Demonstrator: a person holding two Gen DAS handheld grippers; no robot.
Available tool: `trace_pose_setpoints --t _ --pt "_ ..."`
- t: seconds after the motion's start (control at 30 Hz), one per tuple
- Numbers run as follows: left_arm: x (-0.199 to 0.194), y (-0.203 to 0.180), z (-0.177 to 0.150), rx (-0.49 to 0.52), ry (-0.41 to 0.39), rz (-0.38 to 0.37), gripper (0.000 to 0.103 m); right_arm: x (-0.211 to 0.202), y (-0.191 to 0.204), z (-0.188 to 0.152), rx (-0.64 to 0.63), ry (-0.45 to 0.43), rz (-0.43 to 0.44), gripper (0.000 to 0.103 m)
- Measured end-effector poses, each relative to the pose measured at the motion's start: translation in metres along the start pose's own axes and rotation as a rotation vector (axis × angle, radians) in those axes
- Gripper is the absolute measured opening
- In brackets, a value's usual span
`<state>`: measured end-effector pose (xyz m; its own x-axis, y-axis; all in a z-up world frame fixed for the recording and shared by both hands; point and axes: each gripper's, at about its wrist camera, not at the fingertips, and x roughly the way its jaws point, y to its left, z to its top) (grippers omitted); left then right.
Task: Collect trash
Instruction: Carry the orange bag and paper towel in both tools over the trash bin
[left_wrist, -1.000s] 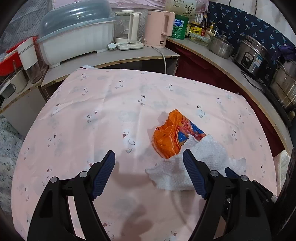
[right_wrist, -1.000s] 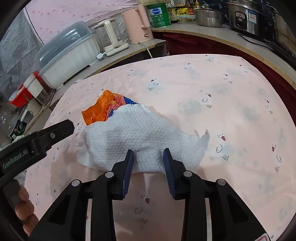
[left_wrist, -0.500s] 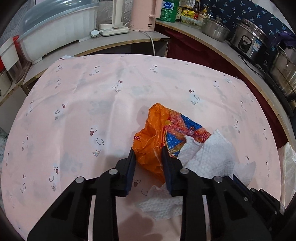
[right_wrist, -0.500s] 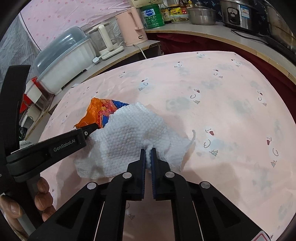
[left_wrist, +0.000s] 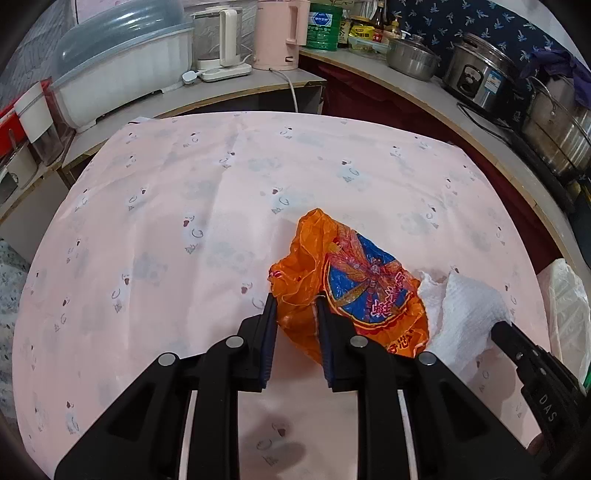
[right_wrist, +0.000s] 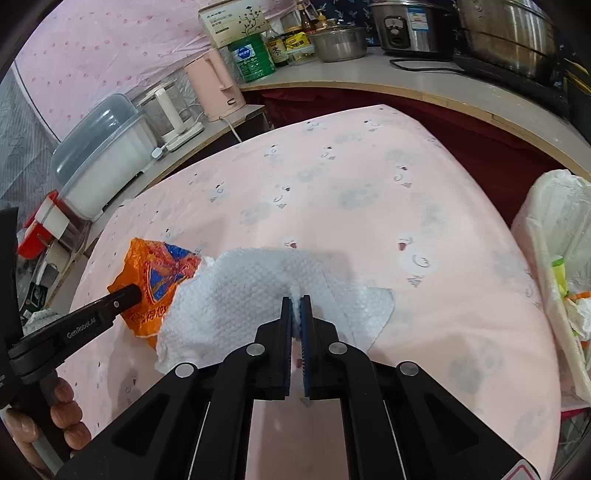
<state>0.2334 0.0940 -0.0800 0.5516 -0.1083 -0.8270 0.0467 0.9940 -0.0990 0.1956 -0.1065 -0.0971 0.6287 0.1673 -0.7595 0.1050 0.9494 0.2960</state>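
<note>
On the pink tablecloth (left_wrist: 184, 206), the left gripper (left_wrist: 295, 306) pinches the orange wrapper (left_wrist: 354, 288) while the right gripper (right_wrist: 295, 306) clamps the white paper towel (right_wrist: 240, 295).

A table under a pink patterned cloth (left_wrist: 207, 192) carries an orange wrapper (left_wrist: 354, 288), which lies crumpled between and just ahead of the left tongs' tips, and a white paper towel (right_wrist: 240, 299), which spreads around the right tongs' tips and overlaps the wrapper's edge.
</note>
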Motion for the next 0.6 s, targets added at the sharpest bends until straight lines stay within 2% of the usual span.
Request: trace_pose_setpoints --t 0.33,0.6 --pt "-0.042 -0.049 -0.036 0.078 -0.019 -0.022 0.020 -0.062 -0.041 -0.010 0.055 -0.091 -0.021 0.004" --pt "-0.070 -0.090 -0.051 0.154 -0.048 -0.047 0.020 -0.110 -0.077 -0.012 0.109 -0.172 -0.041 0.004"
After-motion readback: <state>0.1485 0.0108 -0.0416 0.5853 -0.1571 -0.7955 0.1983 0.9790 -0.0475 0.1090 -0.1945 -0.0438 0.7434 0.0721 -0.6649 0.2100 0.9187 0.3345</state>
